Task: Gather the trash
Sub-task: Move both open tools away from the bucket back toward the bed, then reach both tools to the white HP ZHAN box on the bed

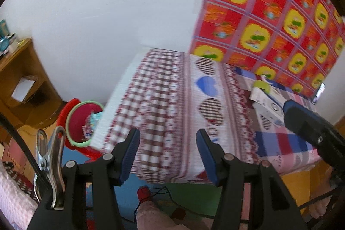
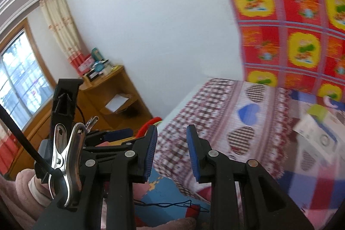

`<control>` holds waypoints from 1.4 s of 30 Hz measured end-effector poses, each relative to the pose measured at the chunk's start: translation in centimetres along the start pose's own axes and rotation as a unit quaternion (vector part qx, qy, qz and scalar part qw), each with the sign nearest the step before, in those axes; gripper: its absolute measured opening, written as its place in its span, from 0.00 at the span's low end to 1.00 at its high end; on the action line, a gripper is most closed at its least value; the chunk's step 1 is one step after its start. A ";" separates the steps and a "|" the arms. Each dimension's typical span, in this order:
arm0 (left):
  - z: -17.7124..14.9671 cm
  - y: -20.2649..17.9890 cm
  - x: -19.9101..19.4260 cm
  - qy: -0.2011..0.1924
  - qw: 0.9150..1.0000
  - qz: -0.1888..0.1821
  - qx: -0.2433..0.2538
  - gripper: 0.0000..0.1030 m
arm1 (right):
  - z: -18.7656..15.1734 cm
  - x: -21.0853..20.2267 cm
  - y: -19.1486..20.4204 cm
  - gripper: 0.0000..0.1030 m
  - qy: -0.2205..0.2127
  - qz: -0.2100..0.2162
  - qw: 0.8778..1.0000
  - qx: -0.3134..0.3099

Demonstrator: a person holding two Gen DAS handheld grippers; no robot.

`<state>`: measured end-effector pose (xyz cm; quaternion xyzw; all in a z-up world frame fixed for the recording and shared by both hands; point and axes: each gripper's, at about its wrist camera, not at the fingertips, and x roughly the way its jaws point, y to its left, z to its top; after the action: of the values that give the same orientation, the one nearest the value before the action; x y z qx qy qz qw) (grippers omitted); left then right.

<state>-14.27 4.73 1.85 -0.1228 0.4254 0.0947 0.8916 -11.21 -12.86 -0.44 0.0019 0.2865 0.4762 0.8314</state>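
My left gripper [image 1: 167, 154] is open and empty, held above the foot of a bed with a checked, heart-patterned cover [image 1: 183, 105]. My right gripper [image 2: 171, 152] is open and empty too; it also shows at the right in the left wrist view [image 1: 306, 122]. White printed packaging with a green piece [image 1: 265, 94] lies on the bed at the right, and it also shows in the right wrist view [image 2: 317, 128]. A red bin with a green rim [image 1: 83, 122] stands on the floor left of the bed, with wrappers inside.
A wooden cabinet [image 1: 19, 81] stands at the left against the white wall, with boxes on top [image 2: 94, 66]. A red and yellow patterned cloth [image 1: 269, 14] hangs behind the bed. A foam mat with a dark thread [image 2: 172, 205] covers the floor. A window [image 2: 19, 79] is at far left.
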 end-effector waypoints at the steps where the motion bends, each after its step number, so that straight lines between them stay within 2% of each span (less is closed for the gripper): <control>1: 0.1 -0.8 0.1 0.003 1.000 -0.007 0.006 0.56 | -0.2 -0.5 -0.4 0.28 -0.001 -0.008 1.000 0.006; 9: 1.4 -6.1 1.5 0.023 0.997 -0.056 0.053 0.56 | -1.2 -4.2 -4.7 0.29 -0.012 -0.073 0.995 0.061; 15: 2.3 -9.2 3.6 0.039 0.991 -0.089 0.091 0.56 | -1.6 -5.9 -7.8 0.29 -0.017 -0.126 0.987 0.099; 26: 4.8 -13.8 8.0 0.069 0.974 -0.147 0.159 0.56 | -2.2 -6.9 -12.4 0.29 -0.029 -0.206 0.966 0.155; 30: 5.7 -15.3 9.5 0.087 0.966 -0.168 0.178 0.56 | -2.6 -7.0 -14.0 0.29 -0.026 -0.235 0.955 0.182; 36: 6.6 -17.9 11.7 0.108 0.957 -0.183 0.198 0.56 | -2.8 -7.0 -16.3 0.33 -0.008 -0.266 0.943 0.202; 42: 7.4 -20.1 14.3 0.128 0.958 -0.180 0.185 0.56 | -3.1 -6.6 -18.9 0.34 0.004 -0.263 0.940 0.215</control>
<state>5.53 -11.23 -2.10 -0.0408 0.5166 -0.1640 0.8394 -0.26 -29.30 -5.11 0.1029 0.3758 0.1674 0.9056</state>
